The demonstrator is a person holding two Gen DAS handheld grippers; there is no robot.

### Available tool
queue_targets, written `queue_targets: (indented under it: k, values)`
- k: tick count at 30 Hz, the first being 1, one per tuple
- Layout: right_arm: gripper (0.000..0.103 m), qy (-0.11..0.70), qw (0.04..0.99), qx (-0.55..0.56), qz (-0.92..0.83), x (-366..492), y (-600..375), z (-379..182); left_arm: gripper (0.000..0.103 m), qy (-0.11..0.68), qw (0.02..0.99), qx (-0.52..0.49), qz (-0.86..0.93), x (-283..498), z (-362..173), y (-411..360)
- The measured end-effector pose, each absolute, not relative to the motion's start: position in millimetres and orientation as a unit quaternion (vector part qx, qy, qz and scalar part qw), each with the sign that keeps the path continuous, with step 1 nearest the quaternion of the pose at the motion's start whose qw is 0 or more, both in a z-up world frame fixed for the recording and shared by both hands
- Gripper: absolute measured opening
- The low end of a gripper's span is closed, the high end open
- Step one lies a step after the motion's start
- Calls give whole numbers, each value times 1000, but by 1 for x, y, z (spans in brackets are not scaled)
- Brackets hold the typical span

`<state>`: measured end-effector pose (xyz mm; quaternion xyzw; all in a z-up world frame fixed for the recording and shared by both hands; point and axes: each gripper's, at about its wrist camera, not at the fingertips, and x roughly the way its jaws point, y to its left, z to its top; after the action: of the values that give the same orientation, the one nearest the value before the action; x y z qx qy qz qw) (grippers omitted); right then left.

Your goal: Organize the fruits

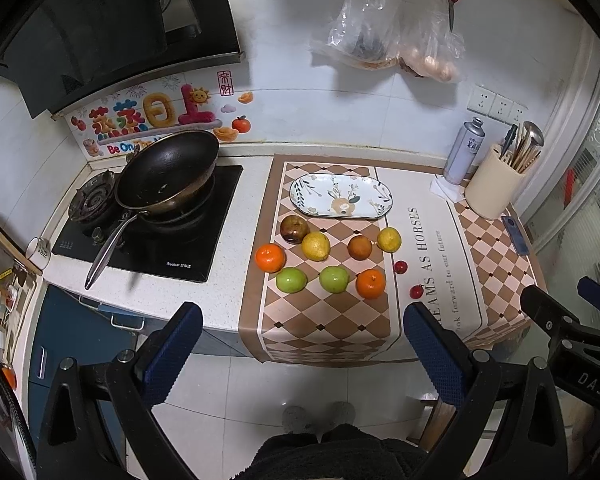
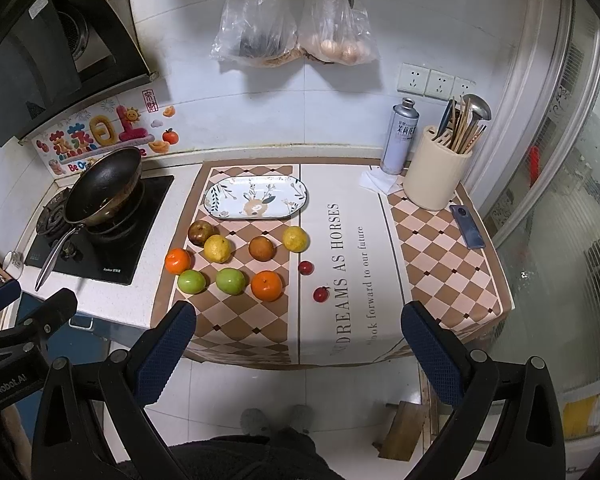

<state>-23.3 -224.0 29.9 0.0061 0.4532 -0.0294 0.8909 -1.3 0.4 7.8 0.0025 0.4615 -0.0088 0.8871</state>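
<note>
Left wrist view: both grippers, left (image 1: pixel 302 354) and right (image 2: pixel 298 354), spread wide, empty, low in frame. Fruits (image 1: pixel 334 279) sit mid-frame below the bare plate (image 1: pixel 300 192). Nothing started; you need to reach in first.

Left claw (image 1: pixel 302 336) and right claw (image 2: pixel 298 334) both hang spread wide and empty, side by side, seemingly level

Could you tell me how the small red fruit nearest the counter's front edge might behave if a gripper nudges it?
The small red fruit looks round and glossy, so it would probably roll and may slip between pads. It lies near the mat's front edge, so it might roll off.
</note>
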Motion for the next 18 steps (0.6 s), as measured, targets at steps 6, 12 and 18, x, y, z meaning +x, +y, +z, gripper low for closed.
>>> queue_targets:
  k: [6, 12, 18]
  values:
    - [103, 452, 891, 6, -30, -23, -224, 29, 103, 461, 887, 2, -10, -1, 8, 1]
    - [103, 453, 891, 6, -28, -22, -223, 30, 103, 461, 887, 2, -9, -1, 8, 1]
    - [103, 454, 891, 6, -27, -21, -222, 30, 103, 464, 886, 1, -8, 2, 6, 2]
